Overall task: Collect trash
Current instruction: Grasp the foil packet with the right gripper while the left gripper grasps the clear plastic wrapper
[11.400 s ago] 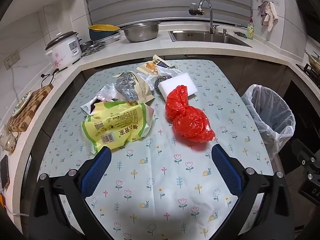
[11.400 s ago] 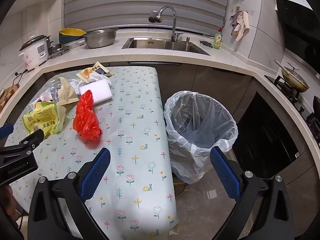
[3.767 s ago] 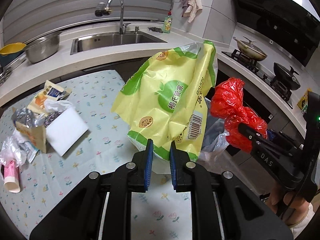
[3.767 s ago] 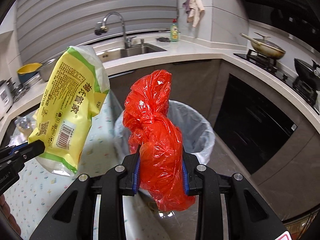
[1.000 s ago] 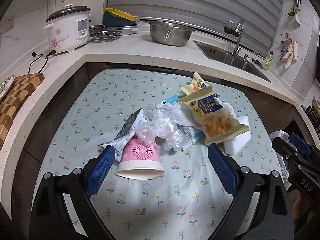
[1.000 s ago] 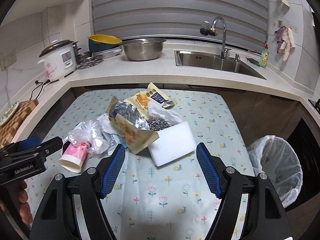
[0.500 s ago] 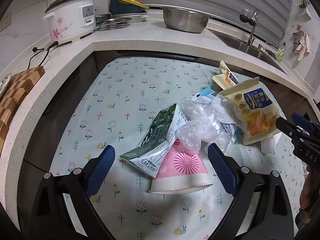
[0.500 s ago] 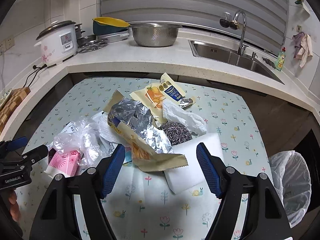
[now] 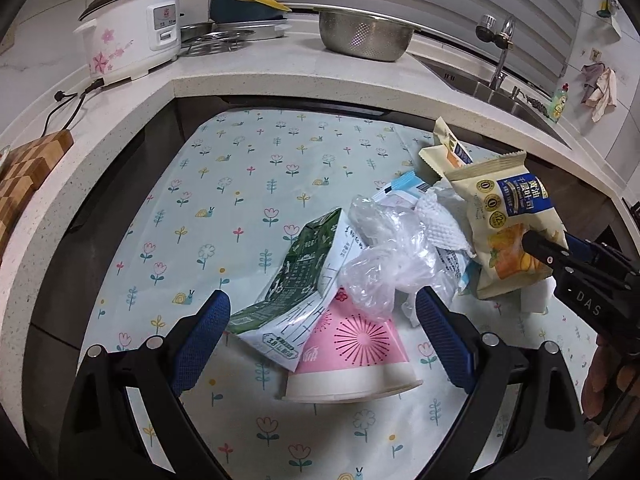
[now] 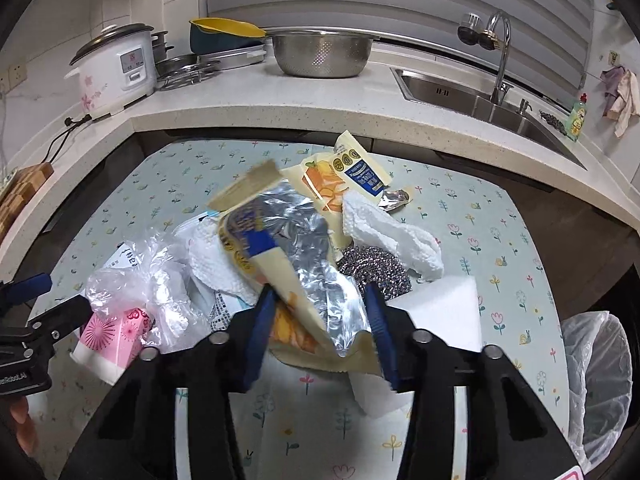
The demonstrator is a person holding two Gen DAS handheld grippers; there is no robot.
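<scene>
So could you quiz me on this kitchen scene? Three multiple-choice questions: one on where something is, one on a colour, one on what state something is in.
1. Where does the colander stand?
A. on the counter, between the rice cooker and the sink
B. on the flowered table
C. inside the sink

2. What colour is the paper cup lying on the table?
A. green
B. pink and white
C. plain brown

3. How do the left gripper's jaws stand?
A. shut on the cup
B. shut on a red bag
C. wide open, pressing on nothing

Answers:
1 A: the colander sits on the counter, with the rice cooker to one side and the sink to the other.
2 B: its side is pink with a starburst print, its rim white.
3 C: the blue pads stand far apart, either side of the cup and the green carton, touching neither.
</scene>
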